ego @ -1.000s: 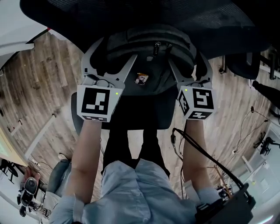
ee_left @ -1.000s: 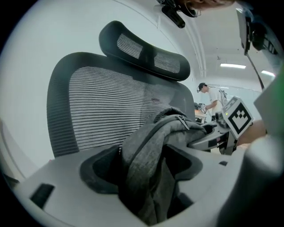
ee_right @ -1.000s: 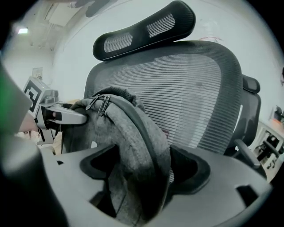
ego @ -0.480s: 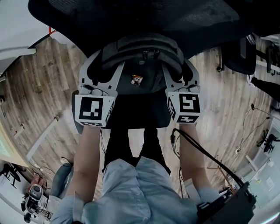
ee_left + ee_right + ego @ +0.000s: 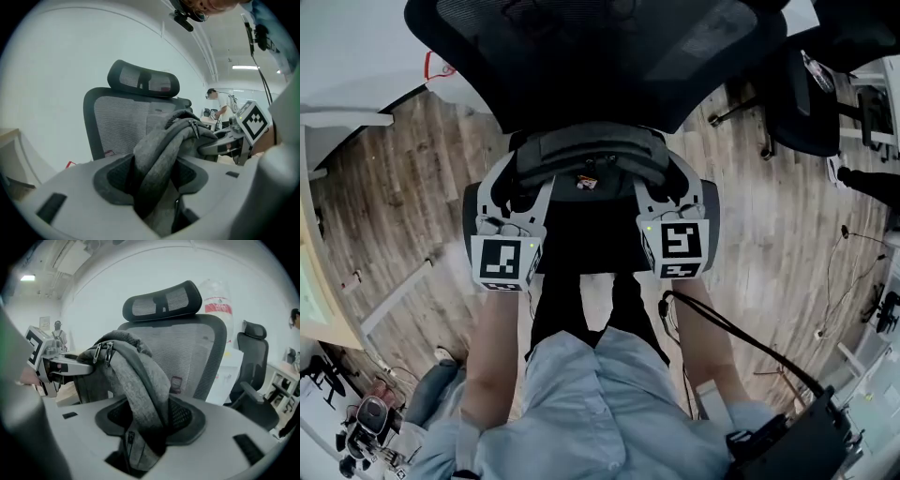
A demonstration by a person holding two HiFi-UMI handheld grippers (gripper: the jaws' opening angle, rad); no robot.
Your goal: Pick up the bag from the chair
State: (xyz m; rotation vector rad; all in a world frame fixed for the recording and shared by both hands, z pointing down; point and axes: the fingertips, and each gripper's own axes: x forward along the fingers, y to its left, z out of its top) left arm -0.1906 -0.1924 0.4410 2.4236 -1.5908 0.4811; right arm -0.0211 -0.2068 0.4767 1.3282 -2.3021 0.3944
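Observation:
A grey backpack (image 5: 591, 156) hangs between both grippers in the head view, in front of the black mesh office chair (image 5: 600, 56). My left gripper (image 5: 517, 192) is shut on the bag's left side; grey fabric (image 5: 157, 159) is pinched between its jaws. My right gripper (image 5: 667, 187) is shut on the bag's right side, where fabric (image 5: 140, 394) fills its jaws. The bag's zipper pulls (image 5: 104, 352) hang near its top. The chair backrest and headrest (image 5: 164, 303) stand behind the bag. Its seat (image 5: 586, 234) shows below the bag.
Wooden floor (image 5: 384, 206) surrounds the chair. A second black chair (image 5: 806, 94) stands at the right. A cable (image 5: 741, 333) trails from the right gripper across the floor. A white desk edge (image 5: 342, 117) lies at left. A person (image 5: 214, 96) stands far off in the room.
Both grippers have moved together with the bag, which now appears smaller and farther from the head camera. More of the chair's backrest shows above it.

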